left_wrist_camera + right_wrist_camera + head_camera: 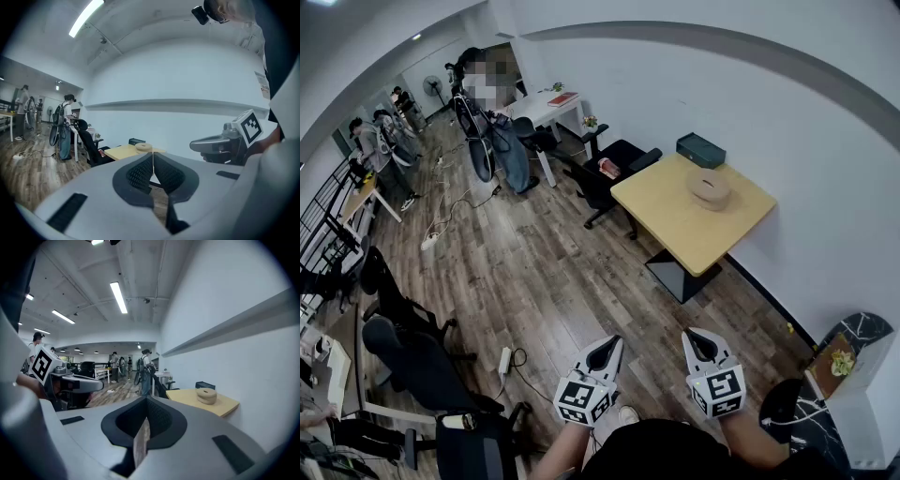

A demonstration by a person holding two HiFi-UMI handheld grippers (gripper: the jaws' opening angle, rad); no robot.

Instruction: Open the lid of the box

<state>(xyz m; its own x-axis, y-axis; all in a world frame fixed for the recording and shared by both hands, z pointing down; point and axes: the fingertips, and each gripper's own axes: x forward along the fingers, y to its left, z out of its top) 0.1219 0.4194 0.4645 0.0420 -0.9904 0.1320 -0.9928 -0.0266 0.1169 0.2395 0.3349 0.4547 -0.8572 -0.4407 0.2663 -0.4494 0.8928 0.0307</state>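
Observation:
A round tan wooden box with its lid on (710, 187) rests on a yellow square table (675, 220) by the white wall, far from me. The same box shows small in the left gripper view (144, 147) and in the right gripper view (206, 395). My left gripper (605, 352) and right gripper (701, 345) hover side by side close to my body over the wooden floor, well short of the table. Both have their jaws shut with nothing between them. The left gripper view shows its pads (140, 172) meeting.
A dark green rectangular box (700, 150) lies at the table's far corner. Black office chairs (609, 173) stand left of the table. Cables and a power strip (504, 361) lie on the floor near my feet. People, a bicycle and desks are farther back at left.

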